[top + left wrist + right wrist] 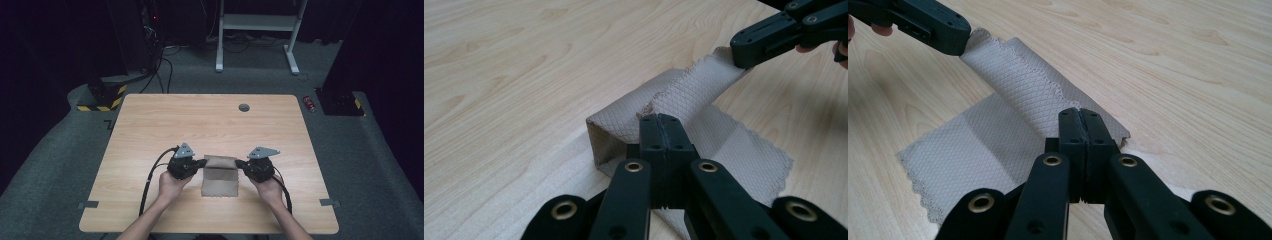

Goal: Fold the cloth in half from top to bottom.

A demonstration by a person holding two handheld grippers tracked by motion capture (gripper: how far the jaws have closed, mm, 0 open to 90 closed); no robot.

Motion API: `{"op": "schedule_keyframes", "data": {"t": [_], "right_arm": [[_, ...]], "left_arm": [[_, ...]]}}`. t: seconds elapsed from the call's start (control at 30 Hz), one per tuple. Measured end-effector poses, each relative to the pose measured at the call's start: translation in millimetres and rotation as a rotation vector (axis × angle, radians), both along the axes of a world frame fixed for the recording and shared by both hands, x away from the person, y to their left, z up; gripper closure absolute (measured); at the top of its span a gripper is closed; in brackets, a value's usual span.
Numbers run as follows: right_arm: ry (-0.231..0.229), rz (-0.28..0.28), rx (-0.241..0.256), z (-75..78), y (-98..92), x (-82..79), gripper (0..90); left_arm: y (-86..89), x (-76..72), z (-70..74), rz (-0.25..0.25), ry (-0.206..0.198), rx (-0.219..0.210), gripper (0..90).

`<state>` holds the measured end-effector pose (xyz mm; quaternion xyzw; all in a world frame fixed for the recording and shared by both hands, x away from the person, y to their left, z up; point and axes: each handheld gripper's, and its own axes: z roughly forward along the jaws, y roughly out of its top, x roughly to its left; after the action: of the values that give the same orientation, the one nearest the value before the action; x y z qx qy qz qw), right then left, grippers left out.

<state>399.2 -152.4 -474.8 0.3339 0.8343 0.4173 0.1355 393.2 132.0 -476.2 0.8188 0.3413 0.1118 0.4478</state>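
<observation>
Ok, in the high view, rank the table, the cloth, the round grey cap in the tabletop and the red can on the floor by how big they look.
1. Table, largest by far.
2. Cloth, held at its far corners by the left gripper and the right gripper.
3. Red can and round grey cap look about alike, and the can lies on the floor below, so I won't rank them.

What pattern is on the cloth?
Beige cloth with a fine diamond weave; clearest in the right gripper view.

There is one cloth (pixel 220 176) on one wooden table (pixel 150 130). There are two grippers, the left gripper (pixel 202 163) and the right gripper (pixel 239 163), and two hands hold them. The table has one small round grey cap (pixel 244 107), and one red can (pixel 310 103) lies on the floor.
</observation>
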Motion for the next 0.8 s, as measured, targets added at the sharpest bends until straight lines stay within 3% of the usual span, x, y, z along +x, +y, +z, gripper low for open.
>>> {"op": "schedule_keyframes", "data": {"t": [0.8], "right_arm": [[-0.012, 0.049, -0.032, -11.2, -1.2, -23.3, 89.0]], "left_arm": [[-0.9, -20.9, -13.8, -0.029, 0.012, 0.024, 89.9]]}}
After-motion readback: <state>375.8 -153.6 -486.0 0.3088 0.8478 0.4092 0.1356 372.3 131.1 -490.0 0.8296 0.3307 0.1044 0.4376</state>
